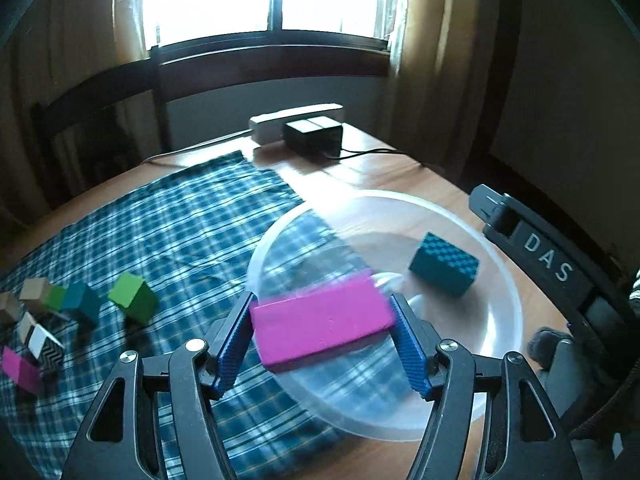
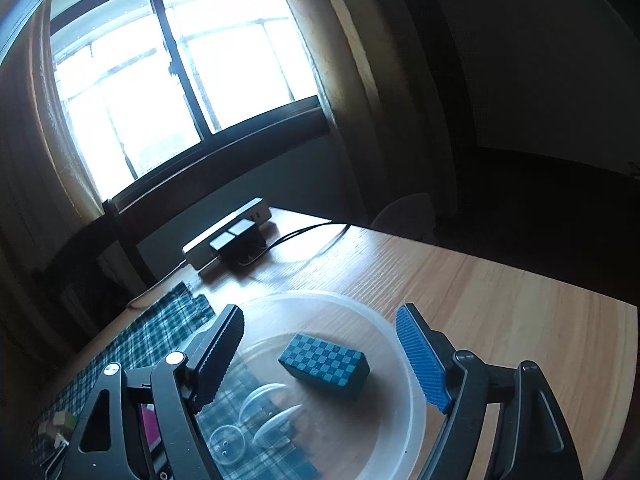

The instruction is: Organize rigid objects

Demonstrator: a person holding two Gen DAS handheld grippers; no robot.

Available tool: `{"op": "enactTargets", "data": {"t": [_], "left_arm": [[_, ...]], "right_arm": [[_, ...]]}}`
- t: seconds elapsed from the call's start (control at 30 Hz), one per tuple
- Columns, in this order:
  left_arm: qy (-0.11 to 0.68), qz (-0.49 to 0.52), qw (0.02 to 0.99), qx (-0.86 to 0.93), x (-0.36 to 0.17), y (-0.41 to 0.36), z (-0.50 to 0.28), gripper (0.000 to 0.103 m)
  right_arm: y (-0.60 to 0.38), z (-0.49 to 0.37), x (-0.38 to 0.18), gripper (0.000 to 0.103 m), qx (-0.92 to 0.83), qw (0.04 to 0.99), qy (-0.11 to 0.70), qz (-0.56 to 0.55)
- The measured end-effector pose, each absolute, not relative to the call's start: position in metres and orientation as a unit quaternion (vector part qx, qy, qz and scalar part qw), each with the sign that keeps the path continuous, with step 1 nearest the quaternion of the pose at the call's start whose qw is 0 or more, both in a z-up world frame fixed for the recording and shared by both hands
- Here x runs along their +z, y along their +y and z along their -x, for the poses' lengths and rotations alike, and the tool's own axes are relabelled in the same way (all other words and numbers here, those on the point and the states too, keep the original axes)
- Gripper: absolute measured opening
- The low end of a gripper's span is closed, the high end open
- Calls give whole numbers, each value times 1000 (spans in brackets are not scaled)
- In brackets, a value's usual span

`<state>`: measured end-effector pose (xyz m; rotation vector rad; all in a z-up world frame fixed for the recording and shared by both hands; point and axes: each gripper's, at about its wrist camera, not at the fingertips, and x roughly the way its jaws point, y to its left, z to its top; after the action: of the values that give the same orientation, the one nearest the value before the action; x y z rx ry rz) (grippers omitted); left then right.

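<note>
My left gripper (image 1: 323, 322) is shut on a long magenta block (image 1: 320, 322) and holds it over the near left rim of a clear plastic bowl (image 1: 508, 320). A teal checkered block (image 1: 444, 265) lies inside the bowl; it also shows in the right wrist view (image 2: 324, 362). My right gripper (image 2: 320, 354) is open and empty above the bowl (image 2: 404, 412), its fingers either side of the teal block. Several loose blocks lie on the plaid cloth at left: a green cube (image 1: 134, 299), a teal one (image 1: 82, 300), a small magenta one (image 1: 20, 370).
A blue plaid cloth (image 1: 168, 216) covers the left of the wooden table (image 2: 500, 300). A white power strip (image 1: 296, 120) and black adapter (image 1: 314, 136) with cables sit at the far edge. A dark chair (image 1: 92, 100) stands behind. The right gripper's body (image 1: 548, 268) is beside the bowl.
</note>
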<state>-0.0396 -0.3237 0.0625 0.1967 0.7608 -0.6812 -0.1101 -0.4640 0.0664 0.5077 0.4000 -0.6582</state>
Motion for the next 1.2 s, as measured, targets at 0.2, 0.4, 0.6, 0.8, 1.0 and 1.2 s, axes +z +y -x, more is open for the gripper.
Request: {"op": "enactTargets", "data": {"t": [0.2, 0.4, 0.6, 0.8, 1.0, 1.2], "left_arm": [[350, -79, 879, -314, 68, -314, 38, 85], [340, -85, 890, -293, 71, -305, 36, 85], [339, -85, 894, -279, 72, -297, 34, 85], [339, -77, 899, -266, 75, -284, 32, 85], [337, -67, 905, -249, 77, -265, 29, 85], [339, -60, 910, -229, 76, -249, 24, 85]], "right_arm": [[-463, 111, 68, 85, -319, 898, 187, -241], [-461, 109, 67, 85, -312, 901, 188, -237], [-458, 107, 67, 85, -303, 905, 191, -231], [-453, 102, 66, 85, -293, 910, 195, -220], [-444, 98, 66, 85, -283, 916, 199, -202], [-434, 92, 64, 85, -277, 921, 206, -181]]}}
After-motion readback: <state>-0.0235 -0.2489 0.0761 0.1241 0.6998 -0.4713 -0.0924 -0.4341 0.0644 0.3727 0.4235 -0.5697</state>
